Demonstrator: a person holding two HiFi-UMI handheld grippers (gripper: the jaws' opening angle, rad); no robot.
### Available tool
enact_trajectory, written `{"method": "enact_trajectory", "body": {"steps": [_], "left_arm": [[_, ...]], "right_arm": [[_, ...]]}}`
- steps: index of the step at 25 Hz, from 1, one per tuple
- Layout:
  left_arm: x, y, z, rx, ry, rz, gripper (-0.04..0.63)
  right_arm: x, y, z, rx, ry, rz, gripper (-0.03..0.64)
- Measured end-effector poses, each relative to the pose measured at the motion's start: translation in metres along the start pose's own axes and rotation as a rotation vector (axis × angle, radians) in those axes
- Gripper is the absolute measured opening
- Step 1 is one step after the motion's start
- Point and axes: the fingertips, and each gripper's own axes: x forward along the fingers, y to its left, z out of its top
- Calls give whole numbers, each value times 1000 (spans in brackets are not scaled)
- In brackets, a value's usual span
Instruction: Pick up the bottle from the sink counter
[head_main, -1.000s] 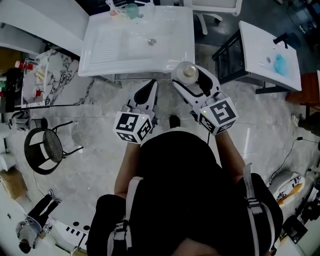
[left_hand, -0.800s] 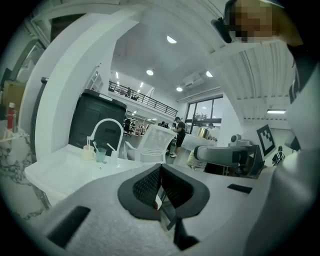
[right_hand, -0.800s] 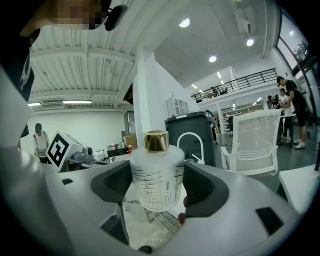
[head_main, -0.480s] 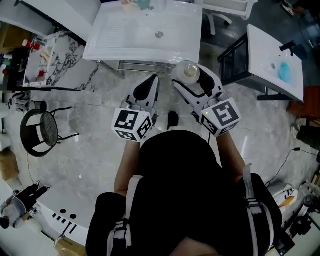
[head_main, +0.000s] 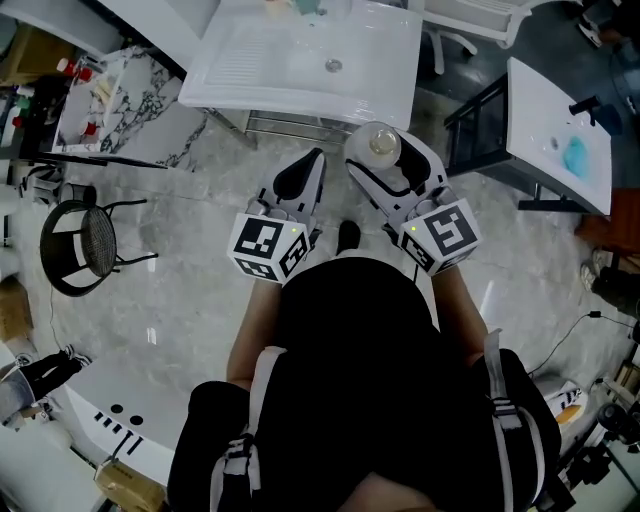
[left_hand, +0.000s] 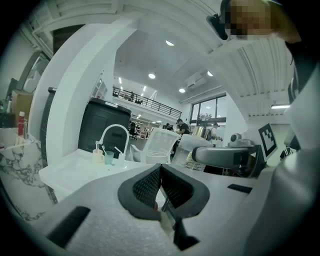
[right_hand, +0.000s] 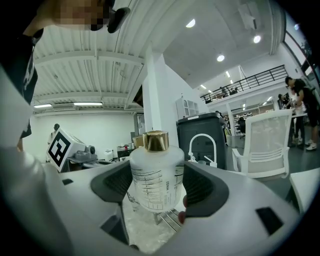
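Sink farther off vs 1 s ago, R gripper clamped on bottle w/ gold cap, L gripper jaws pressed together, empty

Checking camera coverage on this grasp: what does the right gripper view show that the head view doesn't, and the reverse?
Right gripper view only: the frosted white plastic bottle from the side, its gold cap, its printed scale lines, and both dark ribbed fingers pressed against its walls.
Head view only: the left gripper, fingers together and empty, the white sink counter ahead, and a black round stool on the grey marble floor.
Both: the right gripper holding the bottle, clear of the counter.
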Motion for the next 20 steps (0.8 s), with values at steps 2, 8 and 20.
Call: {"method": "enact_trajectory", "body": {"steps": [2,8,20], "left_arm": [[-3,2,0,1,0,8,18],[-7,8,0,1,-3,23,18],[-3,11,1,-2,-2,27,18]], "right_arm": [[1,1,-1,2,-1,3,316],[6,4,-1,4,-3,15,316],[11,-3,1,-1,-4,17,316]]}}
